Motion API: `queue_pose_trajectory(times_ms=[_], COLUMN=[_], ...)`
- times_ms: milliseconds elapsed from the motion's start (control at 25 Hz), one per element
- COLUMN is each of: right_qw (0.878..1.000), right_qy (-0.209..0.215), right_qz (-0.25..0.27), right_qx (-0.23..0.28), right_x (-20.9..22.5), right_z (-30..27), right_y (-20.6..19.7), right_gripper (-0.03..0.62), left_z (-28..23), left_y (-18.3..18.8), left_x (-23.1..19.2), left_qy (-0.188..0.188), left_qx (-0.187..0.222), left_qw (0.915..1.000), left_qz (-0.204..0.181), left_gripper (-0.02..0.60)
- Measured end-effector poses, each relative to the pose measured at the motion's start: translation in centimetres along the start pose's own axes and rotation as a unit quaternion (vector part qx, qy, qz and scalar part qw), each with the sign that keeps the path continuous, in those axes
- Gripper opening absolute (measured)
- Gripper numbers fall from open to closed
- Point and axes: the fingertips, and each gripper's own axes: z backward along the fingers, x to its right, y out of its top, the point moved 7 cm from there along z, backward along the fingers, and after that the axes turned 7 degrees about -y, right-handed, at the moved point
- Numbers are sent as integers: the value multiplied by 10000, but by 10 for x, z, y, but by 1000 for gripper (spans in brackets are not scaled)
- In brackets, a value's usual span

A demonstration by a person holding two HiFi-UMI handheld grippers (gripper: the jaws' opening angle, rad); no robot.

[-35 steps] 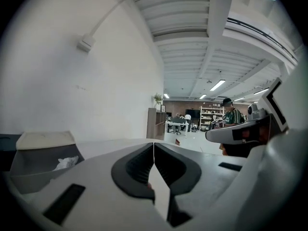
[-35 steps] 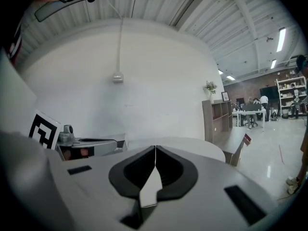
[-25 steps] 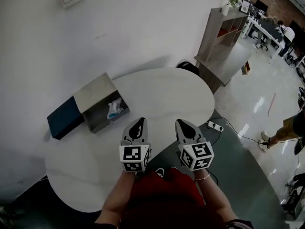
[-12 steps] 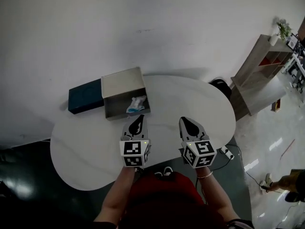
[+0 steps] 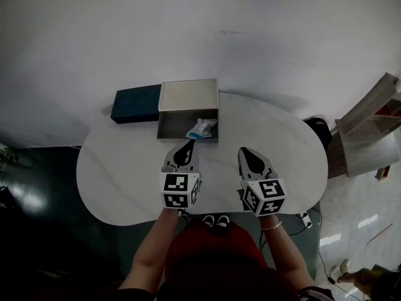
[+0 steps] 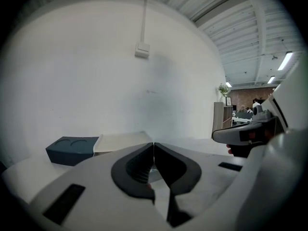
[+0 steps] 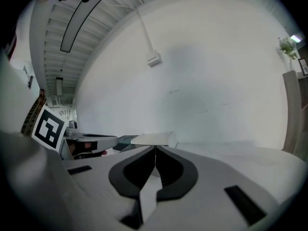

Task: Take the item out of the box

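The rounded white table (image 5: 125, 174) fills the middle of the head view, under a white wall. At the table's upper edge, just above centre frame, stands the open grey box (image 5: 172, 127), with a dark blue case (image 5: 136, 103) just beside it on its left. The left gripper (image 5: 185, 147) hovers at centre frame, its tip near the box's lower wall, jaws pressed together on nothing. The right gripper (image 5: 245, 153), to its right over bare tabletop, is likewise closed and empty. The item (image 5: 200, 128), a small white and blue packet, lies inside the box at its lower right.
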Motion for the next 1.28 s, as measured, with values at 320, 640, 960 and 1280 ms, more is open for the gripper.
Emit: queue_pose_trajectory(times_ms=[320, 640, 960, 1280], right_qw=[9995, 9990, 9980, 9970], right_qy=[248, 72, -154, -259], right_qz=[9, -17, -52, -66], right_qx=[-197, -433, -616, -721], right_x=[-9, -3, 2, 7], right_z=[-28, -51, -69, -84], right_y=[-4, -12, -18, -21], right_gripper=[15, 15, 15, 15], left_z=[-16, -54, -96, -122], left_y=[-7, -14, -22, -36], left_x=[-23, -41, -44, -48], left_qy=[108, -180, -694, -925], left_qx=[-427, -768, -1458, -2022], left_qw=[9990, 9969, 9866, 9739], left_qz=[12, -40, -247, -458], left_gripper=[28, 98, 167, 189])
